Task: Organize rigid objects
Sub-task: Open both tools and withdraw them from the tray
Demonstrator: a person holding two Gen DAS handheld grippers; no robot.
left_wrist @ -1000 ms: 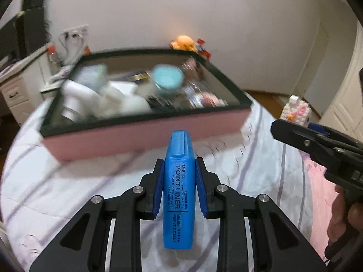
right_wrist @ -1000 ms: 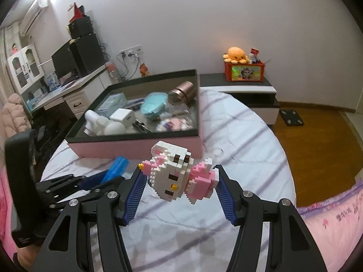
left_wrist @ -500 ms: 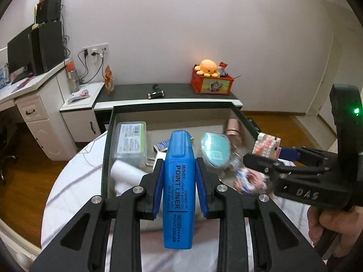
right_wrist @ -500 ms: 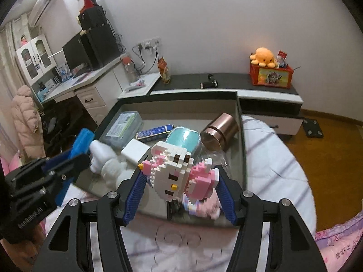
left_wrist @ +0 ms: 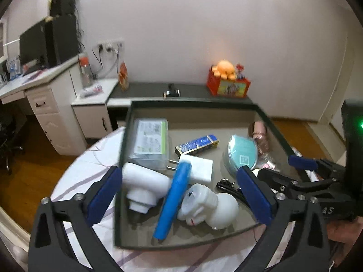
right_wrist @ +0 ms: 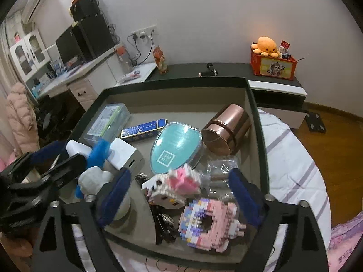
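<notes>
My left gripper (left_wrist: 180,192) hangs over the dark-rimmed box (left_wrist: 127,136), its jaws opening wide. The blue highlighter (left_wrist: 174,199) lies loose between them, slanted across a white bottle (left_wrist: 145,185) and a white round figure (left_wrist: 211,204); neither pad touches it. My right gripper (right_wrist: 180,195) is over the same box (right_wrist: 258,136), jaws also opening. The pink and white brick cat (right_wrist: 174,188) is blurred and free between its pads, next to a second pink brick figure (right_wrist: 211,224). Each gripper shows in the other's view: the right gripper (left_wrist: 285,167) and the left gripper (right_wrist: 61,156).
The box also holds a teal oval case (right_wrist: 174,147), a copper canister (right_wrist: 226,131), a white charger (left_wrist: 197,167), a clear plastic case (left_wrist: 149,145), a blue carton (left_wrist: 197,144) and black clips (right_wrist: 163,224). It sits on a striped bedsheet (right_wrist: 290,158). A desk and low cabinet stand behind.
Both grippers came over the box, then opened. The left let go of the blue highlighter and the right let go of the brick cat; both now lie or fall inside the box.
</notes>
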